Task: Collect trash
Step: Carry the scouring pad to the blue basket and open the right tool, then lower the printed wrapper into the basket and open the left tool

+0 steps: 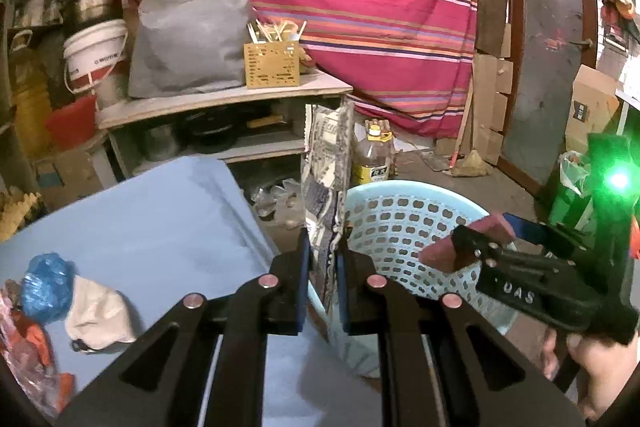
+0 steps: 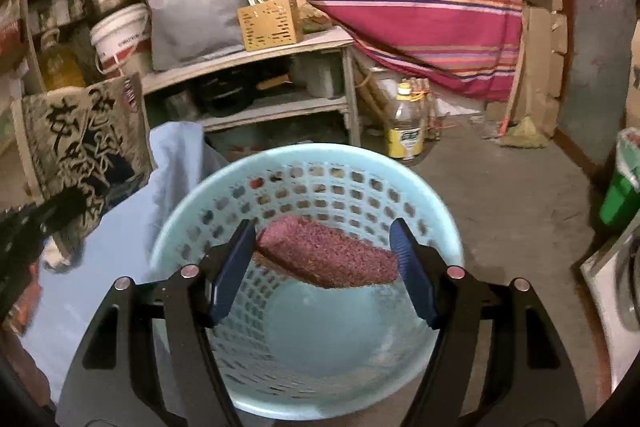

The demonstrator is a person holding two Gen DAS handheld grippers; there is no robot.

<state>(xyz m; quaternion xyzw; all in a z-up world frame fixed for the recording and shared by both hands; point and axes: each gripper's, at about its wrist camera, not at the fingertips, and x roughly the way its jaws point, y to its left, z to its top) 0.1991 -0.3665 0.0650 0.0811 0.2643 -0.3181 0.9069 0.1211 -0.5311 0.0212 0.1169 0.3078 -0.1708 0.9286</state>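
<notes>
**Two pieces of trash over the basket**

The right tool (image 2: 324, 267) is above the round light-blue plastic basket with holes (image 2: 224, 187). The flat reddish-brown scrubbing pad (image 2: 326, 255) sits between its blue pads. The left end of the pad touches one blue pad. At the right end I cannot tell if it touches. The tool looks quite wide, so the pad may be falling already. It is over the middle of the basket, so it should land inside.

The left tool (image 1: 322, 267) is narrow and pinches the tall printed paper wrapper (image 1: 326, 163). The wrapper stands up at the left rim of the basket, next to the blue-covered desk (image 1: 160, 219). If it is let go here, it could tip and fall outside onto the floor. It is light and floppy.

More trash waits on the desk: a crumpled blue plastic bag (image 1: 46, 287) and a crumpled white wad (image 1: 100, 315).
</notes>
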